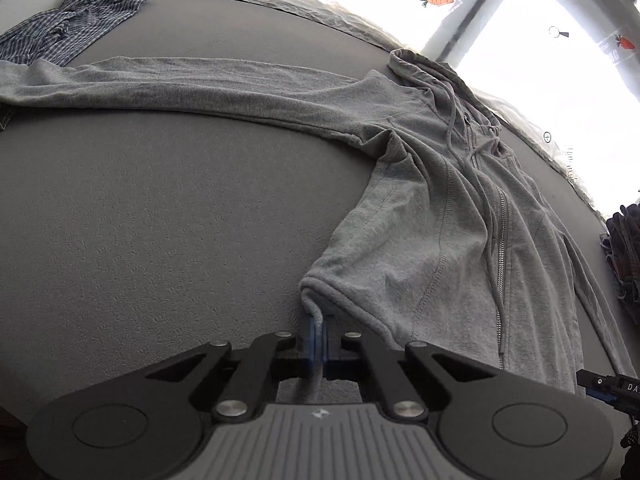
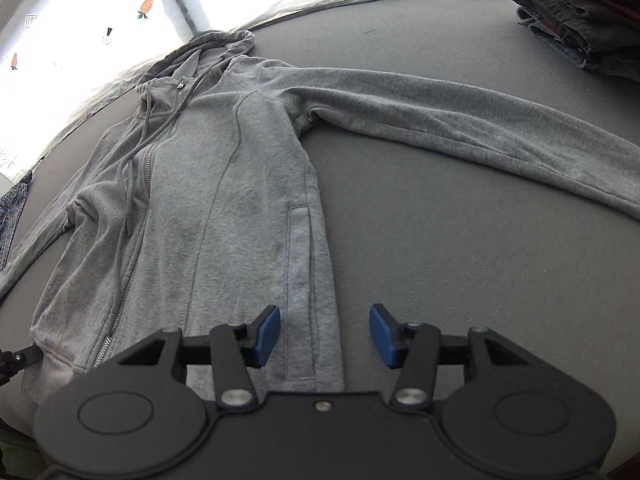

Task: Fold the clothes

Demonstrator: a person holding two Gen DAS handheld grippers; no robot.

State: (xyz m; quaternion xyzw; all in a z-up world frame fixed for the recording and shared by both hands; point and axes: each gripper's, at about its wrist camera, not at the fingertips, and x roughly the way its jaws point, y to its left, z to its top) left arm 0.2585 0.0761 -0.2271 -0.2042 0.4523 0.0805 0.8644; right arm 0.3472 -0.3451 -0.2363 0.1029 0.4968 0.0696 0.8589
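A grey zip-up hoodie [image 1: 432, 216] lies face up on the dark grey table [image 1: 160, 220], sleeves spread out to both sides. My left gripper [image 1: 318, 340] is shut on the hoodie's bottom left hem corner, with the cloth pinched between its blue pads. In the right wrist view the same hoodie [image 2: 224, 184] stretches away from me, hood at the far end. My right gripper [image 2: 324, 334] stands open over the bottom right hem edge, one blue pad [image 2: 267, 334] above the cloth and the other above bare table. Nothing is pressed between its pads.
A blue checked shirt [image 1: 68, 24] lies crumpled at the far left corner. A pile of dark clothes [image 2: 576, 16] sits at the far right edge. Bright windows with carrot stickers [image 1: 438, 0] stand behind the table. The right gripper's tip [image 1: 608, 386] shows at the left view's right edge.
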